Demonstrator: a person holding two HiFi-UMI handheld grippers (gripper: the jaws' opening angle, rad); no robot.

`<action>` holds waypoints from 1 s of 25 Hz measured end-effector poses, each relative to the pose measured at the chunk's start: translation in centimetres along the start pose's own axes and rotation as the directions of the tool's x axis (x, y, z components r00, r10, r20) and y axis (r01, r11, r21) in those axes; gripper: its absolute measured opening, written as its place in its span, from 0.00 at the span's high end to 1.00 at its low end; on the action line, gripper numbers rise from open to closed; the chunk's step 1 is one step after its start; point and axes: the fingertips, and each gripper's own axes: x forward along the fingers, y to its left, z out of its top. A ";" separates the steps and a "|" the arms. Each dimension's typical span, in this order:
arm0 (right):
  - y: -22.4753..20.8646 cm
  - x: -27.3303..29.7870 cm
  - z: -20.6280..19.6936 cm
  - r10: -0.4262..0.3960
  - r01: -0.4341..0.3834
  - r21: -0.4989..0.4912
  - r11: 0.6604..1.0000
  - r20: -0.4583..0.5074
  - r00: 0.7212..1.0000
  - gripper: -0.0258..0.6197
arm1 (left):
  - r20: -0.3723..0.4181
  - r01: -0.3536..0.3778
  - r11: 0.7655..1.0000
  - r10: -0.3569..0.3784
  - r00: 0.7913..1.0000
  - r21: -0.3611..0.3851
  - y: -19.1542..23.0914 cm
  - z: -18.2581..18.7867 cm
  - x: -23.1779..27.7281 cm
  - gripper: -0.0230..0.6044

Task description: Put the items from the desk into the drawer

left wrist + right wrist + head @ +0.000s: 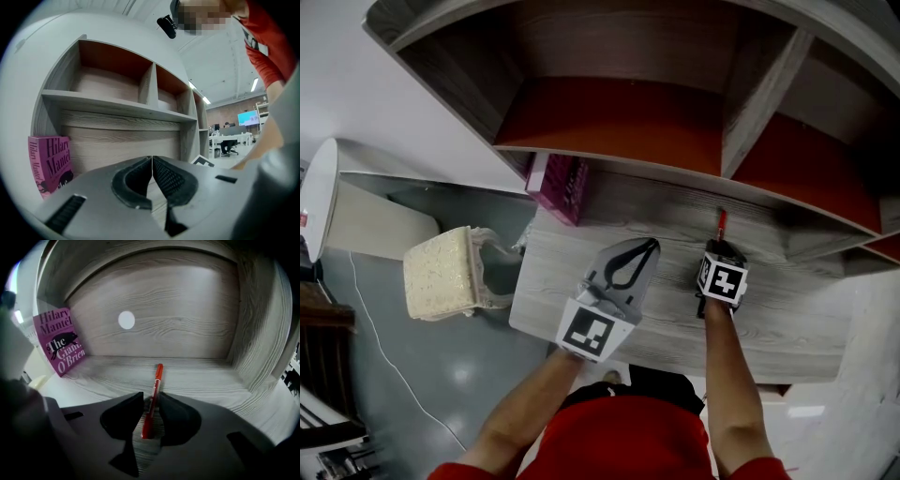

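Note:
A red pen (pixel 152 397) points toward the back panel, and my right gripper (pixel 150 398) is shut on its middle, low over the desk. From the head view the pen (pixel 721 221) sticks out past the right gripper (pixel 721 244) toward the shelf unit. My left gripper (pixel 650 246) hovers over the desk's middle with its jaws shut on nothing, and its pads (pixel 140 180) meet at the tips. A pink book (pixel 562 186) leans upright at the desk's back left; it also shows as the book (pixel 49 161) and the book (pixel 58 341) in the gripper views. No drawer is in sight.
The grey wood-grain desk (pixel 787 319) carries a shelf unit (pixel 609 122) with red-lined compartments overhanging its back. A white round spot (pixel 126 320) marks the back panel. A cream upholstered chair (pixel 445 274) stands left of the desk on the grey floor.

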 end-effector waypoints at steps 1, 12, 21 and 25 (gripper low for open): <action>-0.1 0.0 0.0 0.002 -0.002 -0.007 1.000 -0.001 1.000 0.81 | -0.002 -0.004 1.000 0.004 1.000 -0.002 0.1 -0.1 -0.1 0.95; 1.0 -2.4 1.1 0.081 -0.075 -0.065 0.995 0.097 0.992 0.90 | -0.008 -0.010 1.000 0.010 1.000 -0.015 -0.3 -0.3 -1.5 0.95; 5.4 -12.3 2.2 0.212 -0.168 -0.163 0.972 0.308 0.927 0.90 | 0.019 0.002 1.000 -0.002 1.000 -0.012 -2.0 0.2 -4.7 0.95; 7.3 -17.9 1.5 0.256 -0.194 -0.191 0.962 0.392 0.884 0.90 | 0.035 0.027 1.000 -0.027 0.999 0.001 -3.9 0.7 -6.8 0.95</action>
